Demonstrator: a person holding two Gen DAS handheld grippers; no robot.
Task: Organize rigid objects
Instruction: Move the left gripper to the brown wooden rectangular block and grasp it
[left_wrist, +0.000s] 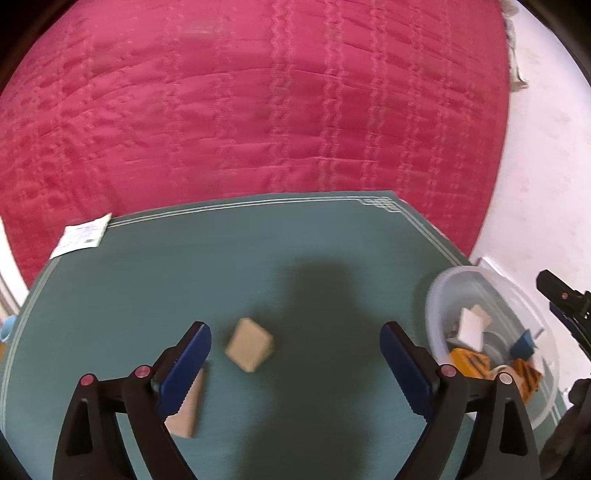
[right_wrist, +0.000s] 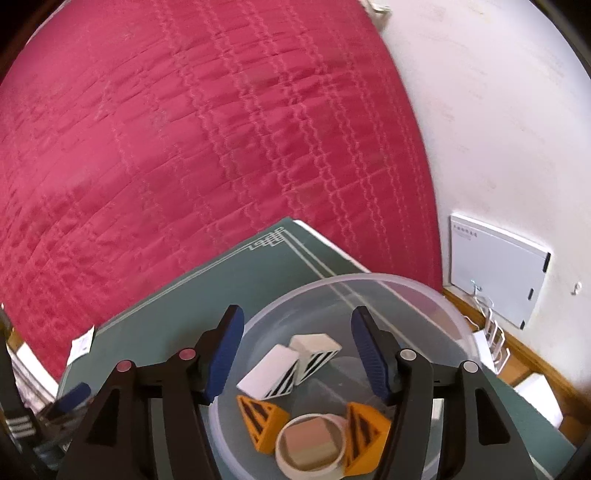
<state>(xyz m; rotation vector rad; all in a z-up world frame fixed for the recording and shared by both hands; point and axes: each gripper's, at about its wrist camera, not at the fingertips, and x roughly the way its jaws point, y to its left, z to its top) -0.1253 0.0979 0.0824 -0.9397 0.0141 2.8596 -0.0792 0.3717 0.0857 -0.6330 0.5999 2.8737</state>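
Observation:
On the green mat (left_wrist: 258, 258) lies a tan wooden block (left_wrist: 249, 344), loose between the wide-apart fingers of my open left gripper (left_wrist: 295, 338). A tan wooden wedge (left_wrist: 186, 410) lies partly behind the left finger (left_wrist: 184, 369). At the mat's right corner stands a clear plastic bowl (left_wrist: 443, 295) with blocks inside. My right gripper (right_wrist: 297, 325) hovers open over that bowl (right_wrist: 424, 291), nothing between its pads. Below it lie two white blocks with black stripes (right_wrist: 273, 373) (right_wrist: 317, 350), two orange striped wedges (right_wrist: 260, 417) (right_wrist: 364, 432) and a white ring (right_wrist: 312, 445) around a tan block.
The mat lies on a red quilted bedspread (left_wrist: 258, 110). A white paper slip (left_wrist: 81, 236) rests at the mat's far left edge. A white flat box (right_wrist: 495, 266) leans on the white wall at right, above a wooden ledge (right_wrist: 517, 347). The other gripper (left_wrist: 565, 306) shows at the right edge.

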